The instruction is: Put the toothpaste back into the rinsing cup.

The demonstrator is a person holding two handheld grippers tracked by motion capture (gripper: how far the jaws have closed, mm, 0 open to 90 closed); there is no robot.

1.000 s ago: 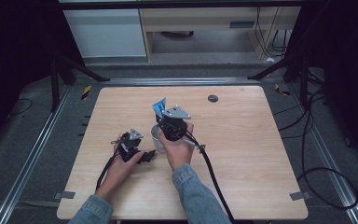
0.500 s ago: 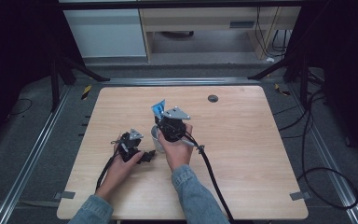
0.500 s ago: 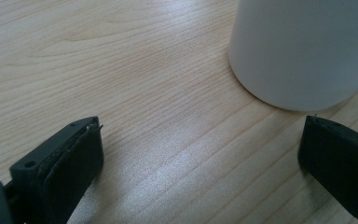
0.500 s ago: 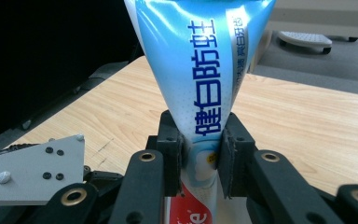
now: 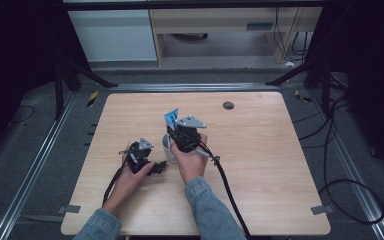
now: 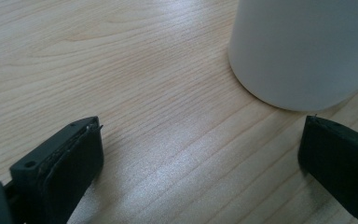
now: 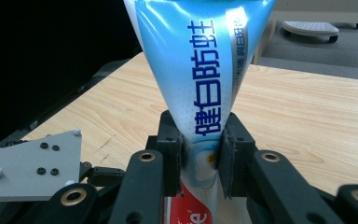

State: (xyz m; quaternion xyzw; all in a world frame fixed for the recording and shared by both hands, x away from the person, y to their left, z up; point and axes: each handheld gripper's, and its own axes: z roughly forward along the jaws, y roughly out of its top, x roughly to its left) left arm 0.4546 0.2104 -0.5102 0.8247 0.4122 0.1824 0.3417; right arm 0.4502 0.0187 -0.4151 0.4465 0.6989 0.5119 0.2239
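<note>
A blue and white toothpaste tube (image 5: 171, 118) with blue printed characters stands upright in my right gripper (image 5: 180, 134), whose jaws are shut on its lower part. In the right gripper view the tube (image 7: 200, 70) rises between the two black pads, pinched at my right gripper (image 7: 200, 156). Just below and left of that hand a white cup (image 5: 166, 146) stands on the wooden table (image 5: 270, 165). My left gripper (image 5: 155, 167) rests low on the table beside the cup. Its jaws are open and empty (image 6: 200, 168), and the cup (image 6: 303, 46) stands ahead of the right-hand jaw.
A small dark round piece (image 5: 228, 105) lies near the table's far edge. Black cables trail from both grippers toward the near edge. Metal rails and dark floor surround the table. The left gripper's grey plate (image 7: 28, 168) shows at the lower left of the right gripper view.
</note>
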